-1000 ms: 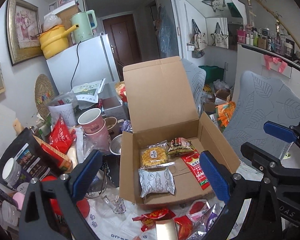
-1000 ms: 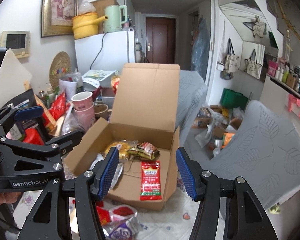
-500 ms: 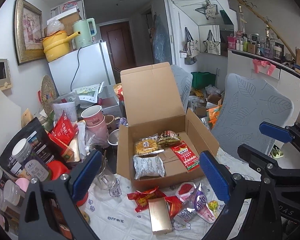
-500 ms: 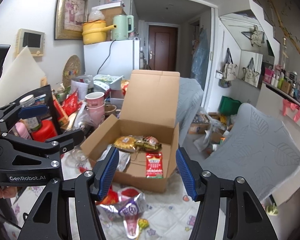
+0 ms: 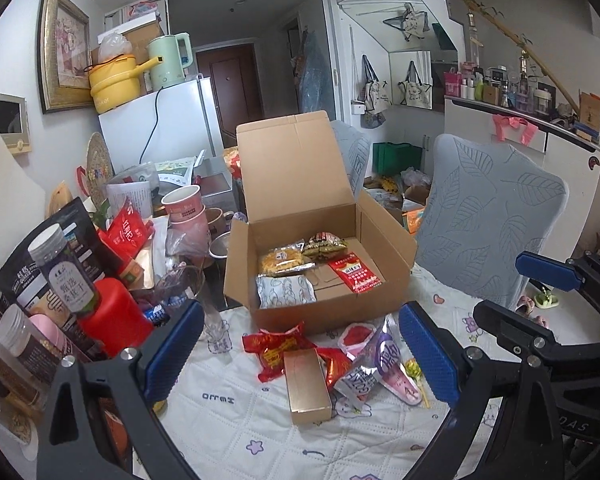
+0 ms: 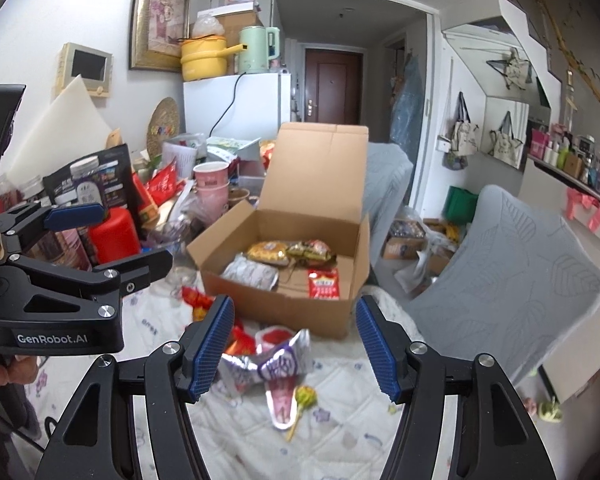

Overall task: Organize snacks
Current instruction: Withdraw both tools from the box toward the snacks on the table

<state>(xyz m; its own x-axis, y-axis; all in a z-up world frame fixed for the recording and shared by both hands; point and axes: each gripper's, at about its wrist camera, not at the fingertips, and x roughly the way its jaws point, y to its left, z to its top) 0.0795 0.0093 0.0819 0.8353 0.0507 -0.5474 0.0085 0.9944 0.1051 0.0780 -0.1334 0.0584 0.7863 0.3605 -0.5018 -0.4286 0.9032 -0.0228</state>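
— What's on the left side of the table?

— Jars, a red canister [image 5: 114,320] and pink cups [image 5: 182,210], crowded together. The left gripper [image 5: 300,354] hangs over the near cloth with its blue pads wide apart and nothing between them.

— And in the middle?

— An open cardboard box [image 5: 328,308], lid upright at the far side. Inside lie a white packet [image 5: 286,290] at the near left, a yellow packet [image 5: 284,261] behind it, a dark packet [image 5: 324,245] beside that, and a red sachet [image 5: 354,272] to the right.

— Anything loose?

— Just near of the box: a red wrapper [image 5: 278,346], a gold carton [image 5: 306,386], a purple pouch [image 6: 282,366] and a lollipop [image 6: 305,398].

— The right gripper [image 6: 294,346]?

— Above the purple pouch, pads apart, empty. A grey chair [image 6: 512,264] stands to the right.
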